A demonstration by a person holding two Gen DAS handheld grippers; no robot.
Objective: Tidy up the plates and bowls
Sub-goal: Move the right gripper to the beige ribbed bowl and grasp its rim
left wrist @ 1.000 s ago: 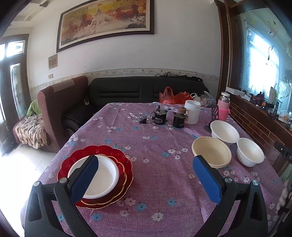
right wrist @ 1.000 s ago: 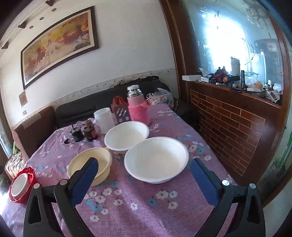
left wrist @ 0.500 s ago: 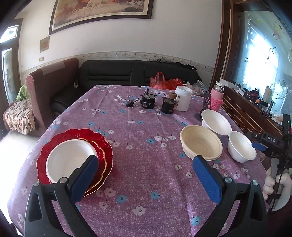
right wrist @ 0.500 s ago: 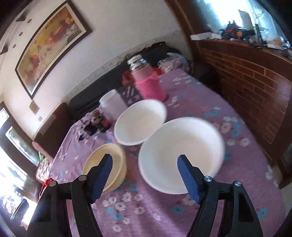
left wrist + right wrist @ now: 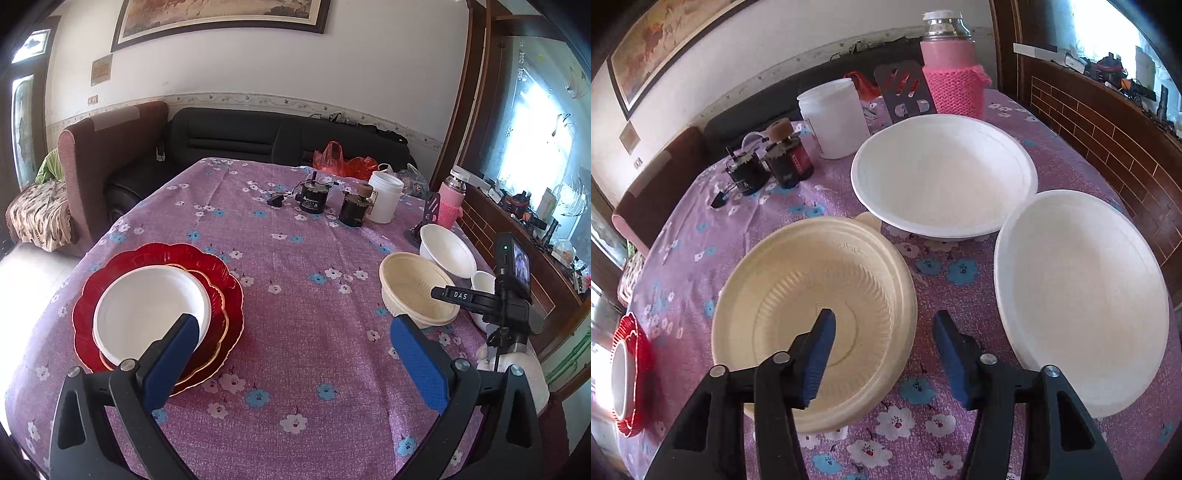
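A cream ribbed bowl sits on the purple floral table, with two white bowls beside it: one behind and one at the right. My right gripper is open, low over the cream bowl's right rim, one finger inside the bowl and one outside. In the left wrist view a white plate lies on stacked red scalloped plates at the left. My left gripper is open and empty above the table's near edge. The cream bowl and the right gripper's body show at the right.
At the back stand a white jar, a pink-sleeved flask, a dark slotted stand and two small dark jars. A brick ledge runs along the right. A sofa is behind the table.
My right gripper has come down and left, from above the near white bowl to the cream bowl's rim, and its jaws have narrowed. The left gripper has drawn back and tilted down slightly.
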